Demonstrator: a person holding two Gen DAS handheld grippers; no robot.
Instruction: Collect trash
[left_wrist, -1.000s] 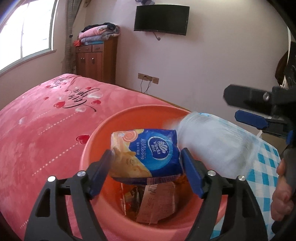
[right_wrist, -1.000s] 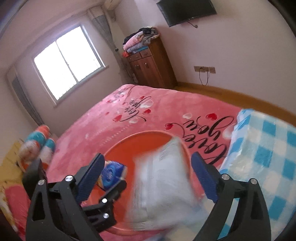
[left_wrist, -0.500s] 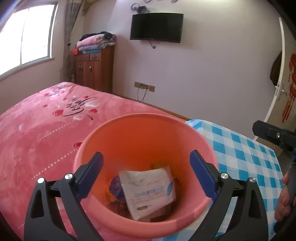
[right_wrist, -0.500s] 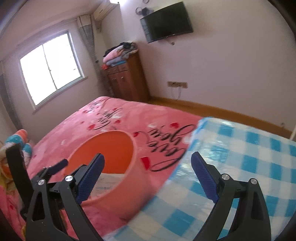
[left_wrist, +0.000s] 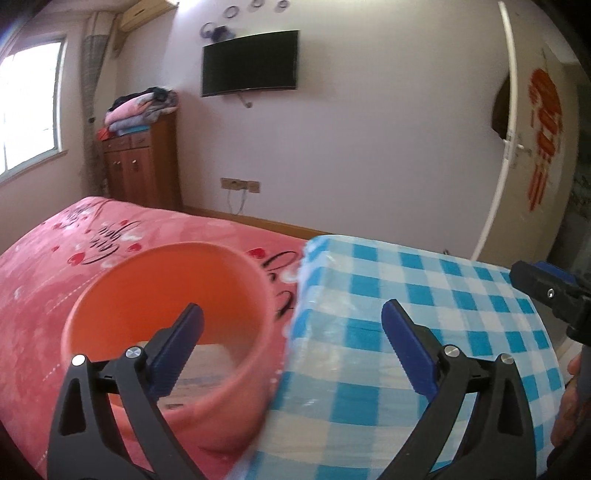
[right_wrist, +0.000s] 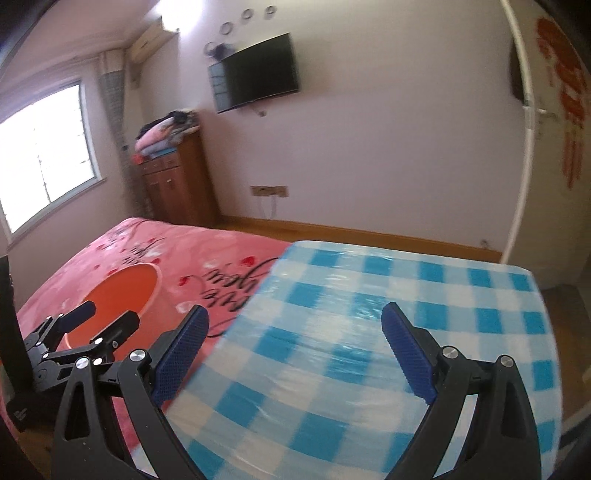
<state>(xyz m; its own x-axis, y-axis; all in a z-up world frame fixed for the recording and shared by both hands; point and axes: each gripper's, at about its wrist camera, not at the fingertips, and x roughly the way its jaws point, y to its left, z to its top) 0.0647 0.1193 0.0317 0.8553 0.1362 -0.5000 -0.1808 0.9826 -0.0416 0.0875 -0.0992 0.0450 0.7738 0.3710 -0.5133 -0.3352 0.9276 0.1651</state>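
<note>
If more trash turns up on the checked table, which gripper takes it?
Right, probably. The right gripper hangs open over the checked table; the left gripper is open too, but straddles the orange bin and the table's edge. No trash shows on the cloth.

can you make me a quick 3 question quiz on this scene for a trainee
1. True or false: the left gripper is holding a piece of trash.
2. The orange bin sits: A) on the dresser B) beside the blue checked table C) under the TV.
3. Fill in: the right gripper hangs over the ____ tablecloth.

Key: 1 false, its jaws are apart with nothing between them. 2 B. 3 blue checked.
</note>
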